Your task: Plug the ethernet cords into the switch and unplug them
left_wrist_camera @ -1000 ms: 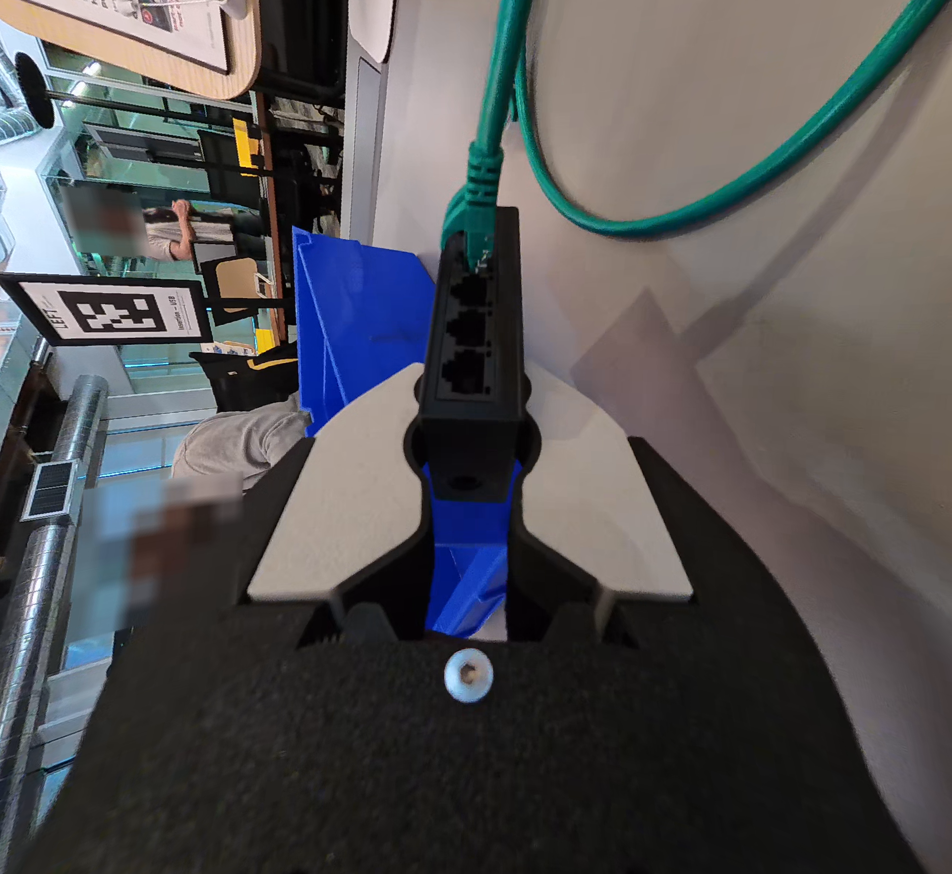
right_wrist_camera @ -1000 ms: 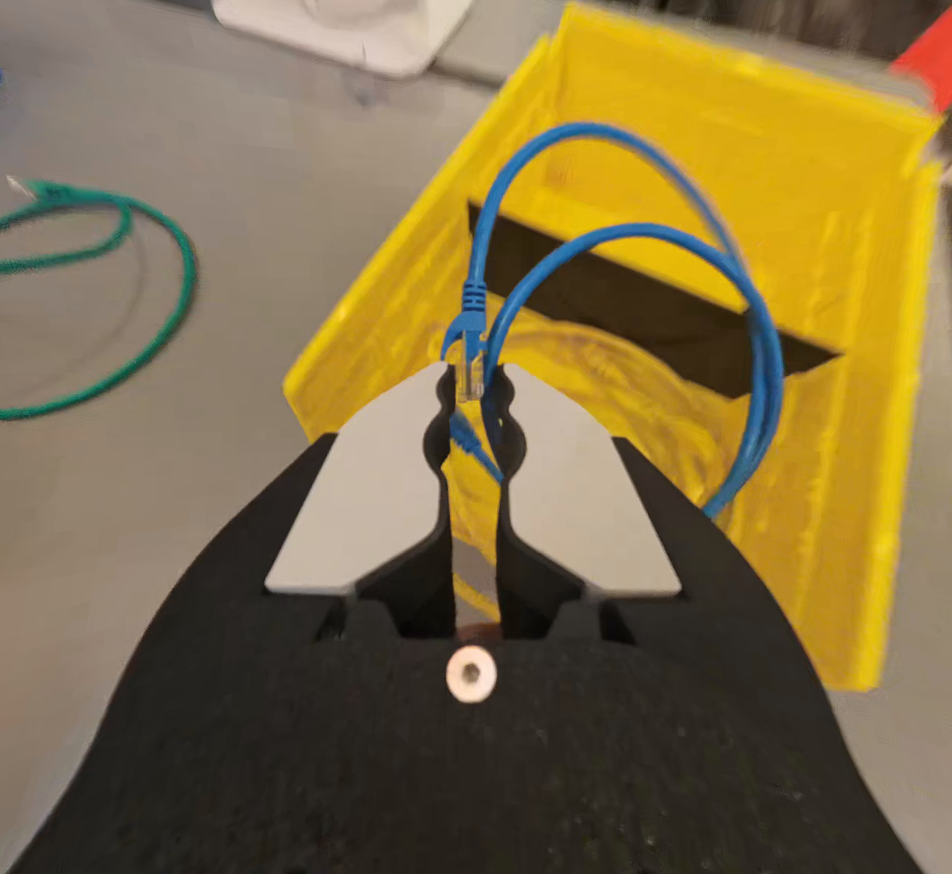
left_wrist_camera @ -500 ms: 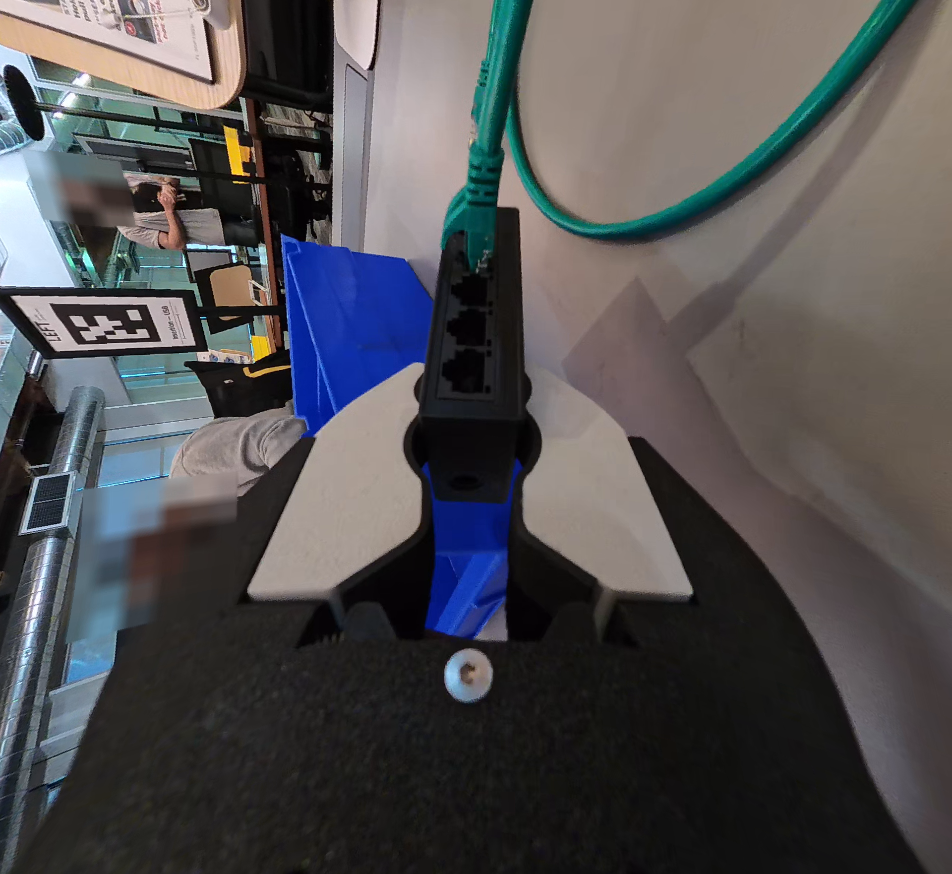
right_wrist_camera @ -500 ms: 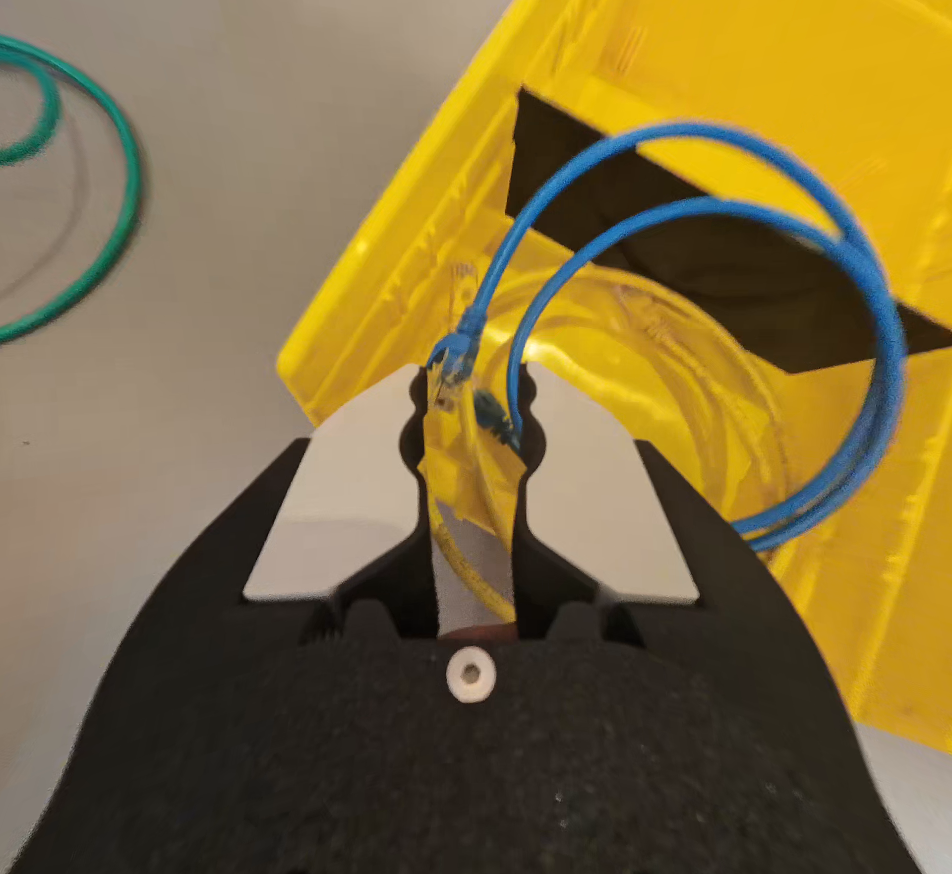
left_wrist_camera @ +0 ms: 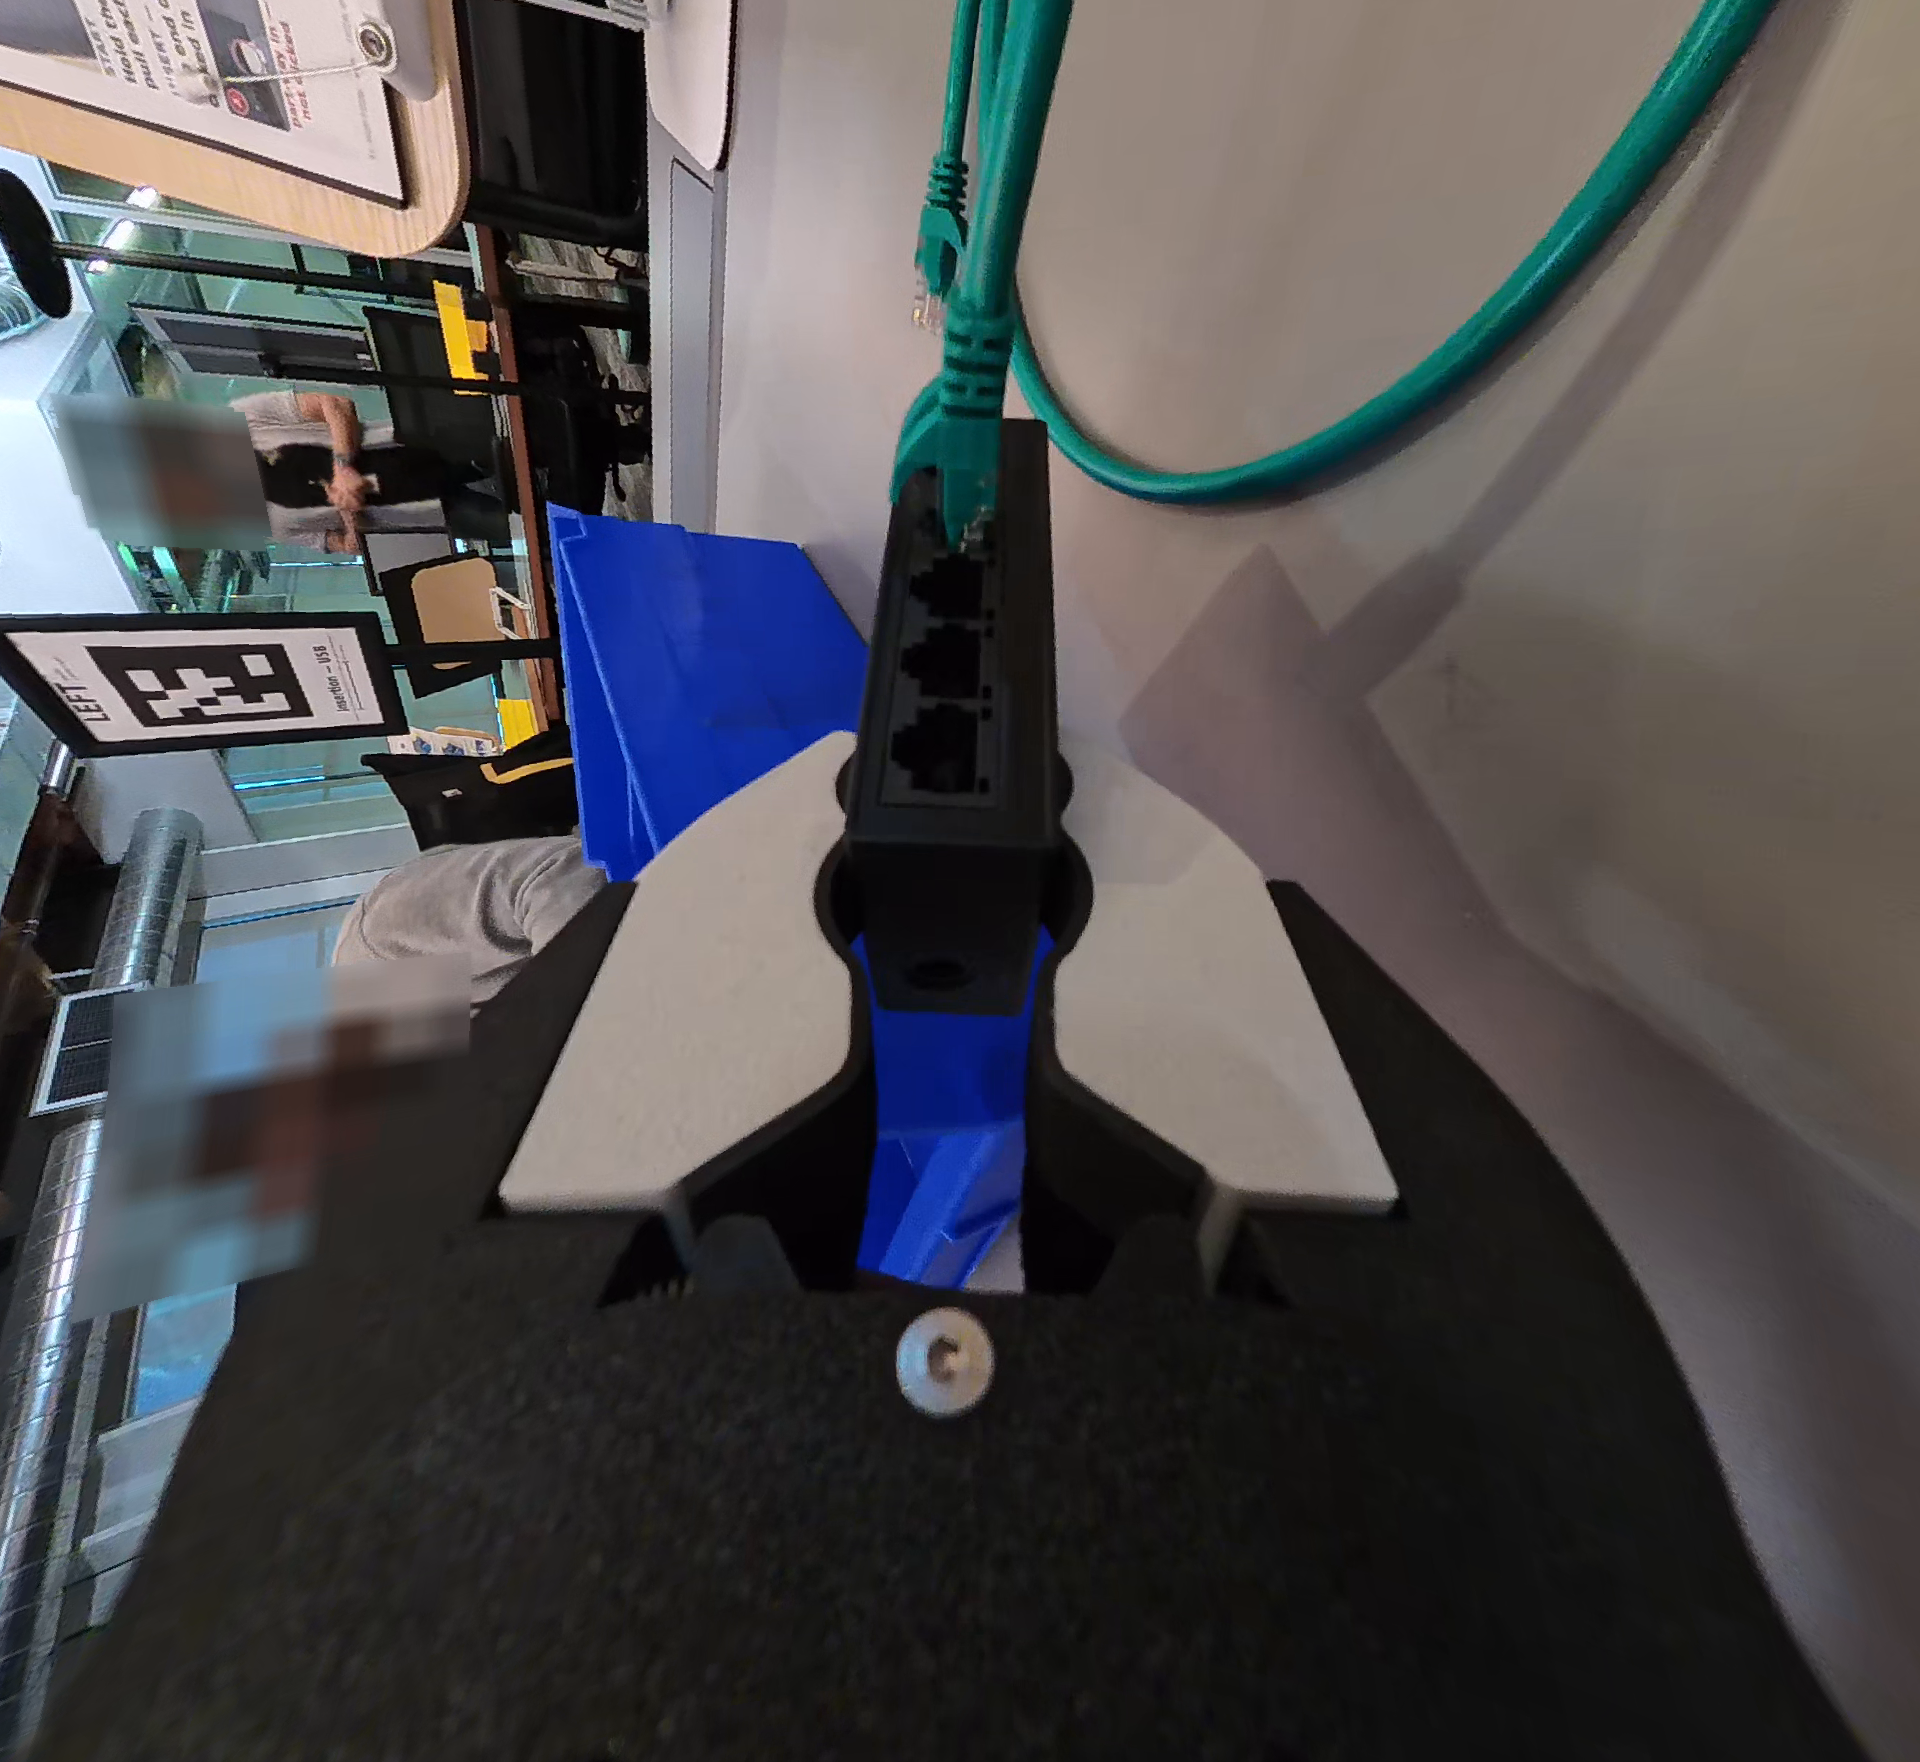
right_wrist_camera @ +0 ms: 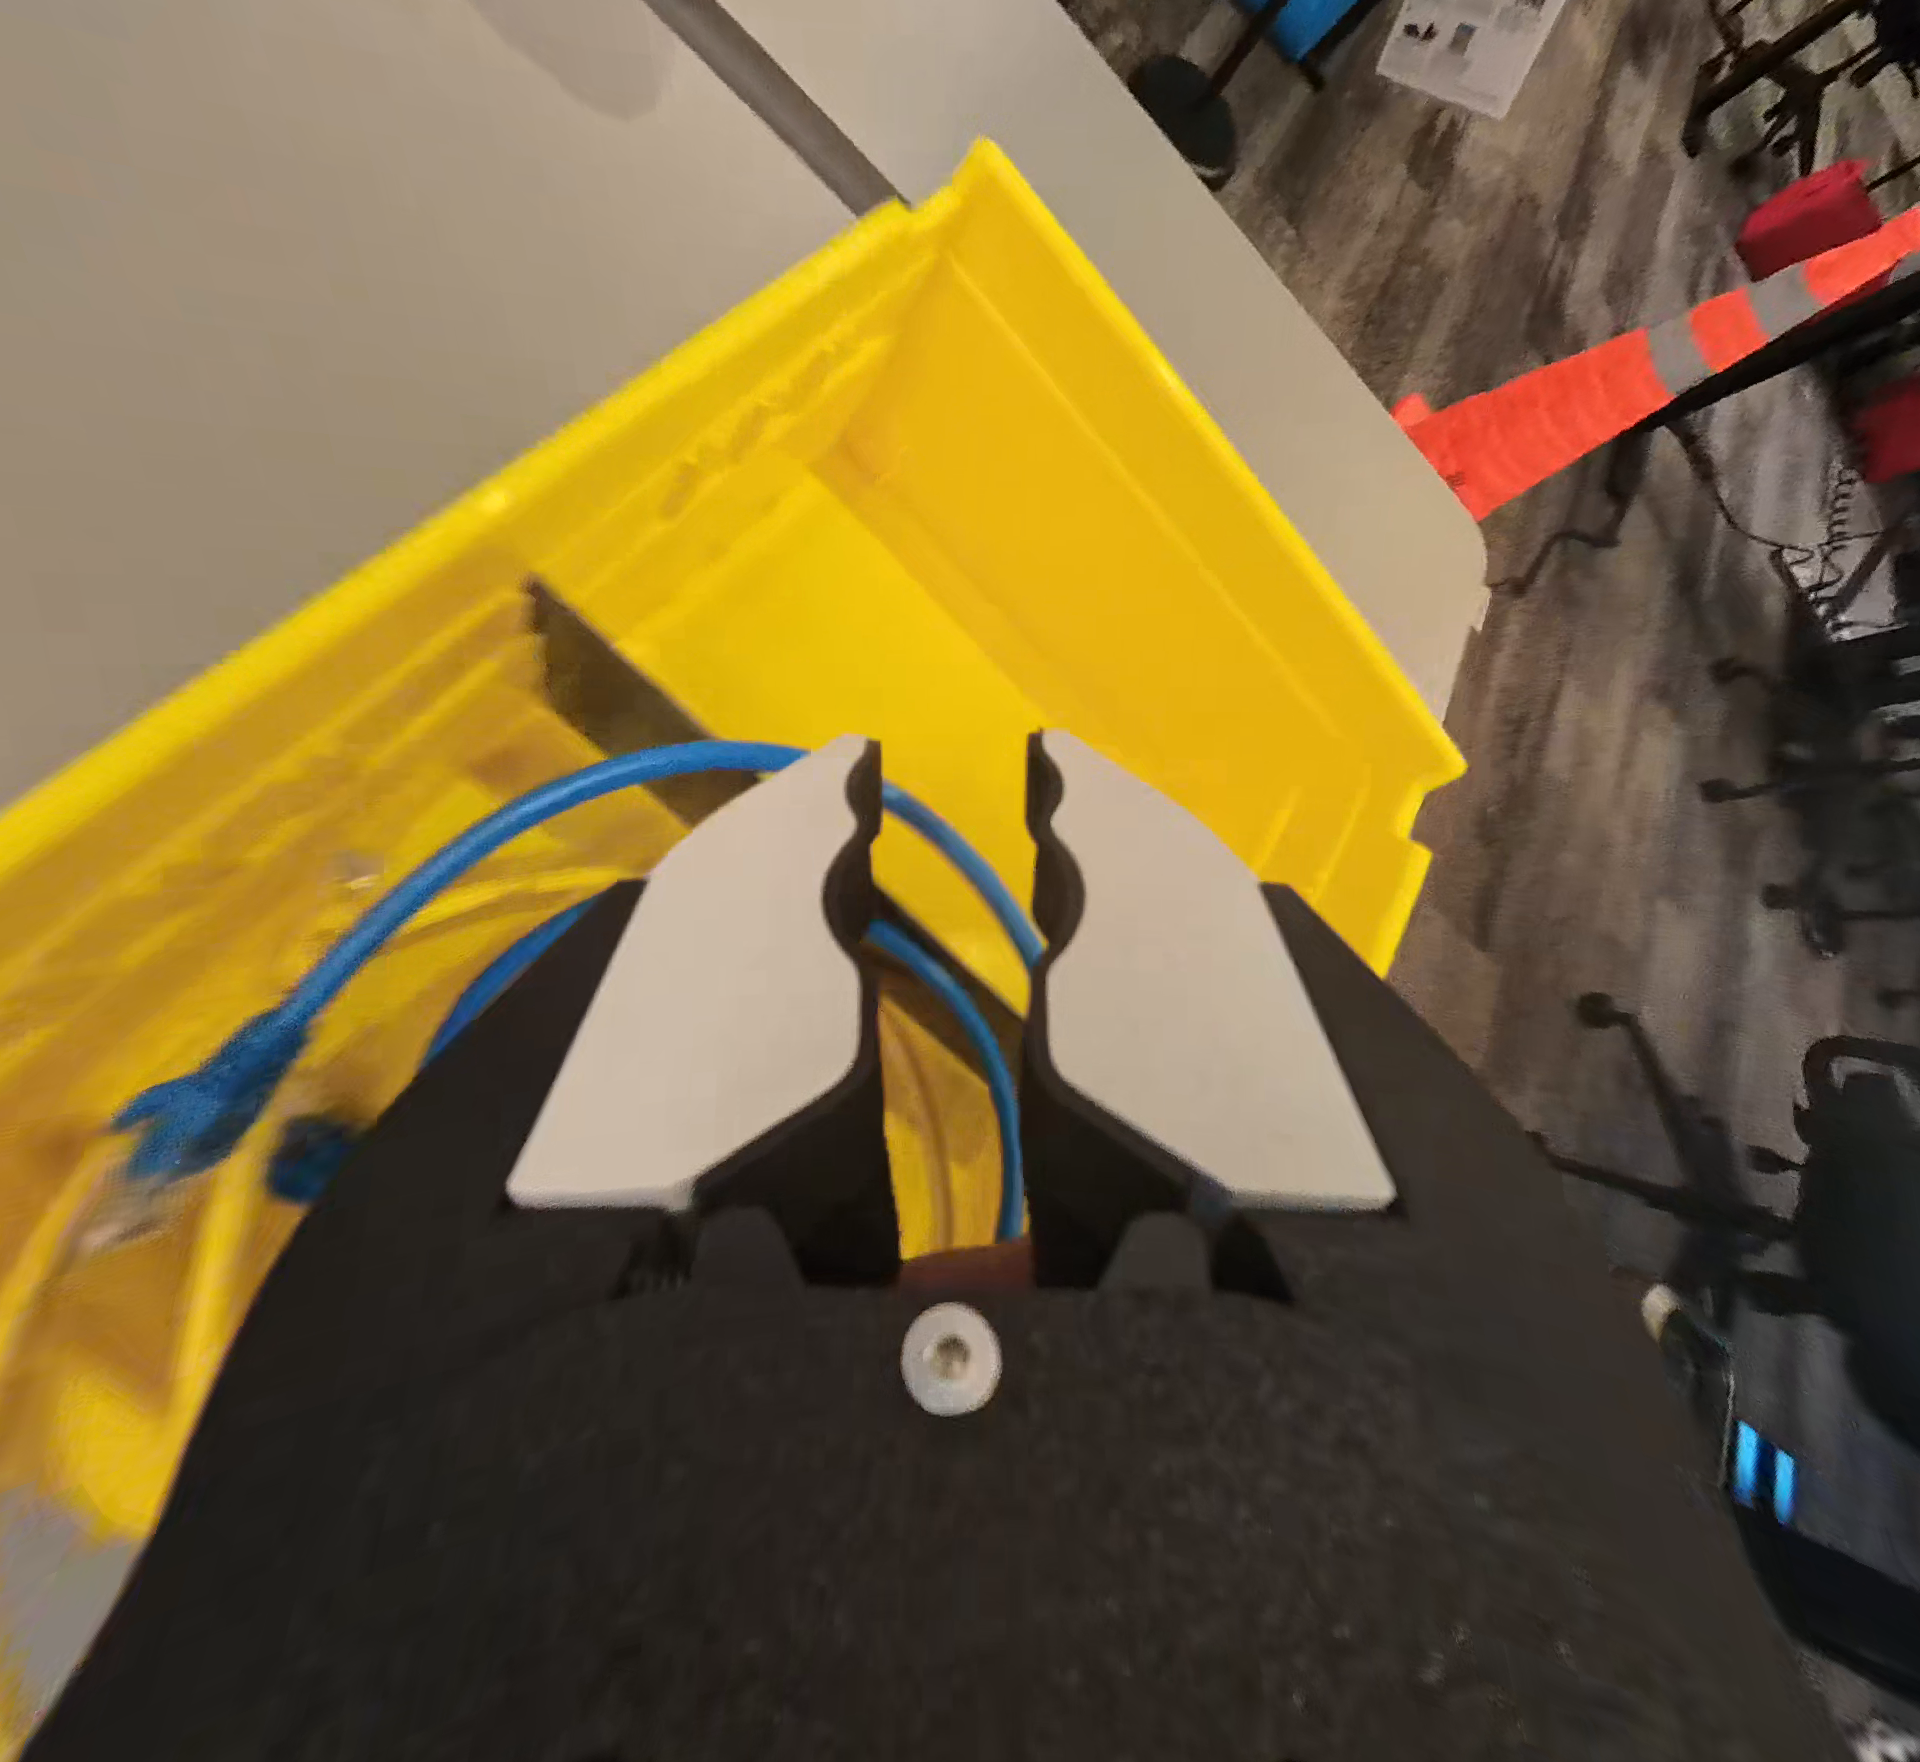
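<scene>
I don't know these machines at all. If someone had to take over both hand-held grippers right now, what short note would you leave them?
Left gripper: shut on the small black plastic network switch, held against the pale table.
Right gripper: open, holding nothing, above the yellow plastic bin.
Green ethernet cord: one end plugged into the switch's farthest port; its other plug lies free just beyond. Three nearer ports are empty.
Blue ethernet cord: lying loose in the yellow bin, on top of a coiled yellow cord.
Blue plastic bin: beside the switch.
Left to do: unplug the green cord; whether other cords still need plugging is unclear.
</scene>
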The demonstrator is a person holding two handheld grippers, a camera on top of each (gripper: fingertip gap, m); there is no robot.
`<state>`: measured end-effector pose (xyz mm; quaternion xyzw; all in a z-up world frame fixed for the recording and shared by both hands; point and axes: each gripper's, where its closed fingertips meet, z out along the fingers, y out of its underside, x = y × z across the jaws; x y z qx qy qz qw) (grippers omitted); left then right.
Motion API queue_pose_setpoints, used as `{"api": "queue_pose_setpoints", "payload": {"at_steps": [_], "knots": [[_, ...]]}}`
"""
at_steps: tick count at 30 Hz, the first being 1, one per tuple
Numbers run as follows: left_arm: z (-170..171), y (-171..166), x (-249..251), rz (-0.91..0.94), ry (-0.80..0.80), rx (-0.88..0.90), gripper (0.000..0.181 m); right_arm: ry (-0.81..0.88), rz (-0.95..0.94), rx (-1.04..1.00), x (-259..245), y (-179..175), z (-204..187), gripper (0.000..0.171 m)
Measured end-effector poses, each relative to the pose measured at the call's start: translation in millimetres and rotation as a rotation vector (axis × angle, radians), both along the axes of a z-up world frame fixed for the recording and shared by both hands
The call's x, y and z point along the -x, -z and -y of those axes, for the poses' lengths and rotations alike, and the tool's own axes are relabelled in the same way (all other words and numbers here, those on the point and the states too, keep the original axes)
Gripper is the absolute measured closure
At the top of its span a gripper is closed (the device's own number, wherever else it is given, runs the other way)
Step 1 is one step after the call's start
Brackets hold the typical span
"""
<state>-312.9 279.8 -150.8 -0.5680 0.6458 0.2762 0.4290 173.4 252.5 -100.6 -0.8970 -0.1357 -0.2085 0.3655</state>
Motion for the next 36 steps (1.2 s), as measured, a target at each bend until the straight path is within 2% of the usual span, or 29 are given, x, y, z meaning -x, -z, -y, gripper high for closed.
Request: {"api": "queue_pose_setpoints", "payload": {"at_steps": [2,4,5,6,9,11,14,15,17,20,23,25,32,35,36], "knots": [[0,0,1,0.001,-0.003,0.004,0.152,-0.011,-0.128,0.051,-5,14,-8,0.143],[0,2,3,-0.001,-0.006,0.010,0.152,-0.194,-0.462,0.118,33,22,-5,0.130],[-1,3,4,-0.003,-0.008,0.013,0.152,-0.316,-0.573,0.140,51,18,2,0.131],[-1,4,5,-0.005,-0.011,0.015,0.152,-0.398,-0.597,0.139,60,14,7,0.130],[-2,5,5,-0.007,-0.012,0.020,0.152,-0.454,-0.329,0.098,49,12,5,0.119],[-1,6,3,-0.010,-0.007,0.020,0.152,-0.476,-0.164,0.160,46,23,5,0.123],[0,7,0,-0.020,0.002,0.019,0.152,-0.465,0.026,0.268,36,41,3,0.136],[0,7,0,-0.021,0.004,0.018,0.152,-0.479,0.065,0.263,35,38,1,0.152],[0,8,0,-0.019,0.004,0.021,0.152,-0.487,0.116,0.256,33,32,0,0.156],[-1,8,1,-0.014,0.002,0.024,0.152,-0.534,0.260,0.123,35,5,-4,0.158],[-1,9,2,-0.016,0.003,0.026,0.152,-0.646,0.296,0.156,55,7,14,0.159],[-1,8,0,-0.014,0.007,0.026,0.152,-0.662,0.342,0.230,54,23,23,0.160],[1,4,-1,-0.011,0.013,0.013,0.152,-0.591,0.360,0.273,47,64,15,0.159],[1,3,0,-0.006,0.008,0.013,0.152,-0.539,0.283,0.246,48,59,16,0.155],[0,3,1,-0.005,0.007,0.012,0.152,-0.521,0.234,0.244,48,52,19,0.148]]}}
